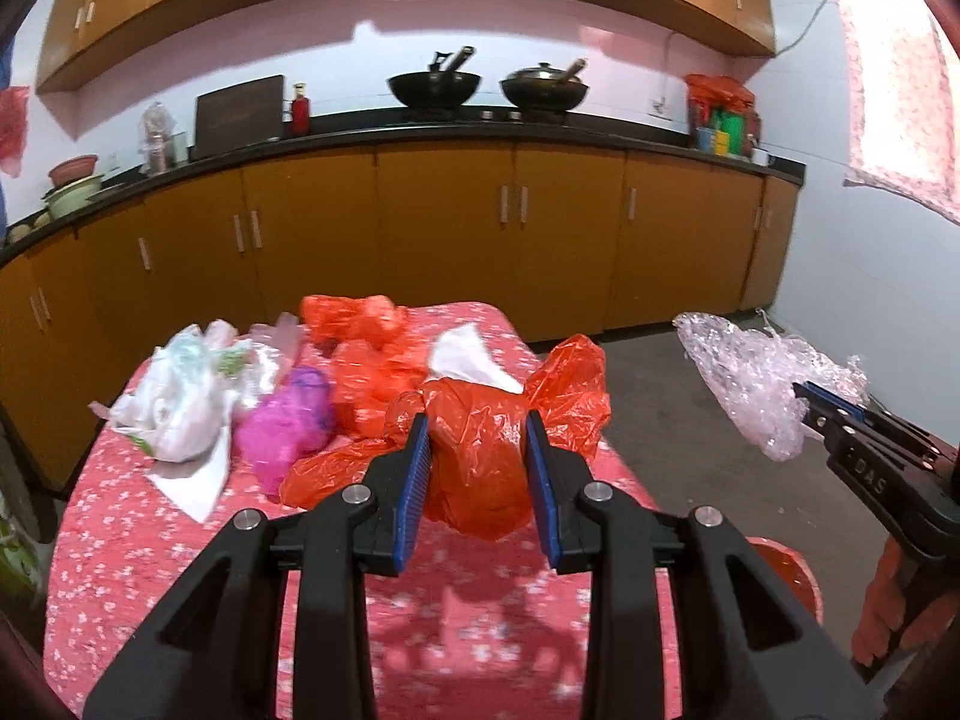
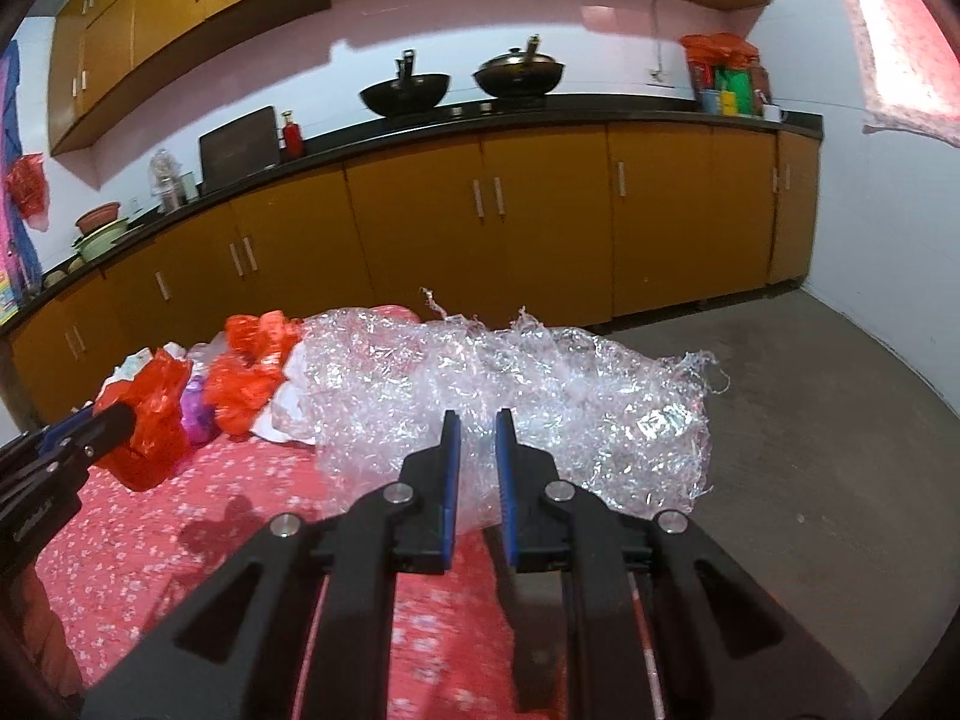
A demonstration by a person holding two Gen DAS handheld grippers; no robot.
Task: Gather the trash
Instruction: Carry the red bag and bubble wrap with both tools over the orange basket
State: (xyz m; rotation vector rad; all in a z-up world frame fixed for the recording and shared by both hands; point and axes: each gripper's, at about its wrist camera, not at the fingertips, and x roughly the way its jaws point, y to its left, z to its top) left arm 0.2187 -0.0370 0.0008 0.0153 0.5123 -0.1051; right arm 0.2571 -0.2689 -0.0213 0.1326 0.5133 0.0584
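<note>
Crumpled clear plastic film (image 2: pixel 510 402), a long shredded bundle, lay with its long axis running left to right across the right wrist view, one end over the worktop covered in red flowered cloth (image 2: pixel 180 540) and the other end out over the grey floor (image 2: pixel 840 450). The right gripper (image 2: pixel 478 420) pinched it near its middle, jaws almost pressed together on the film. In the left wrist view the same bundle (image 1: pixel 756 384) hung off the worktop's right side, slanting down from upper left to lower right, and the right gripper (image 1: pixel 801 399) showed side-on with a hand (image 1: pixel 888 612) beneath it. The left gripper (image 1: pixel 478 426) held a crumpled red-orange plastic bag (image 1: pixel 480 456), jaws partly spread and pressing its sides, the bag lifted above the cloth. Only the left view showed the white plastic bag (image 1: pixel 174 402), the magenta plastic bag (image 1: pixel 288 420) and a white paper sheet (image 1: pixel 468 354) clearly; the film blocked much of that pile from the right camera. Orange cabinets (image 1: pixel 420 228) stood behind.
</note>
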